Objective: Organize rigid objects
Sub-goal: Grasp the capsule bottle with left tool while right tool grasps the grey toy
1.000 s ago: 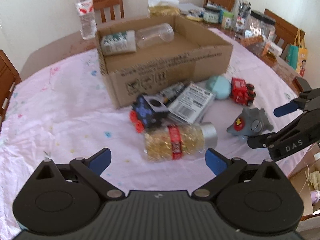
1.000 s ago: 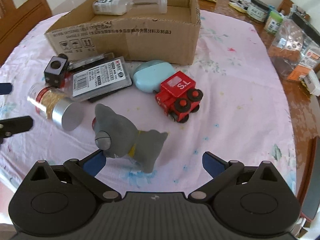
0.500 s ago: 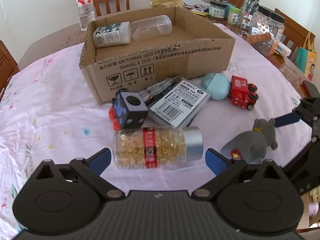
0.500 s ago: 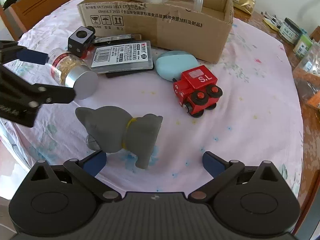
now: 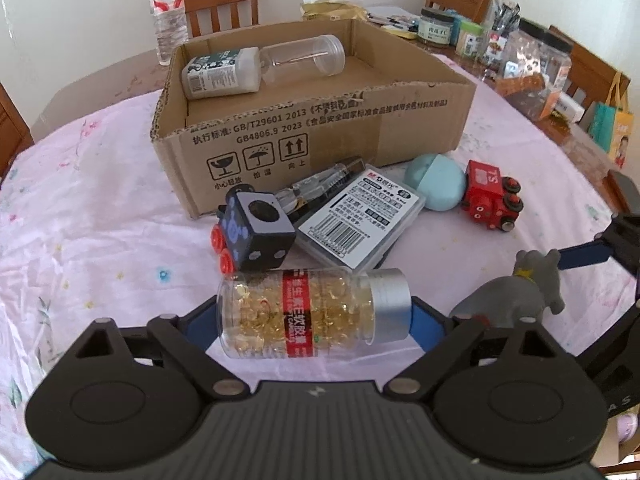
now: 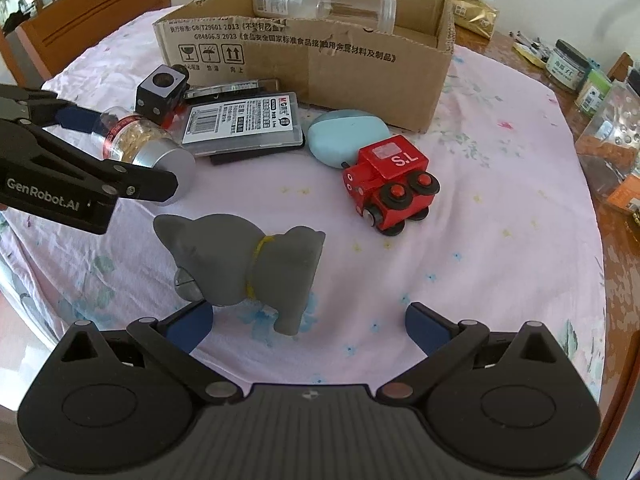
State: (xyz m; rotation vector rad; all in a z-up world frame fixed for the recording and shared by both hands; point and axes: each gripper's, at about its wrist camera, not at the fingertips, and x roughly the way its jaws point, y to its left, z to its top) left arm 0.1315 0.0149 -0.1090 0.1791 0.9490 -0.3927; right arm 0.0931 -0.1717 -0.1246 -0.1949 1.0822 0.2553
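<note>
Now I am closing my left gripper (image 5: 314, 314) lengthwise around the capsule bottle (image 5: 312, 314), base to cap, while my right gripper (image 6: 308, 322) is standing wide, empty.

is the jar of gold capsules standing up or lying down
Lying down. The capsule jar rests on its side on the tablecloth, silver cap pointing sideways, between the left gripper fingers.

left gripper (image 5: 314, 320) now astride capsule bottle (image 5: 308, 314), jaws narrowing, perhaps touching
</note>
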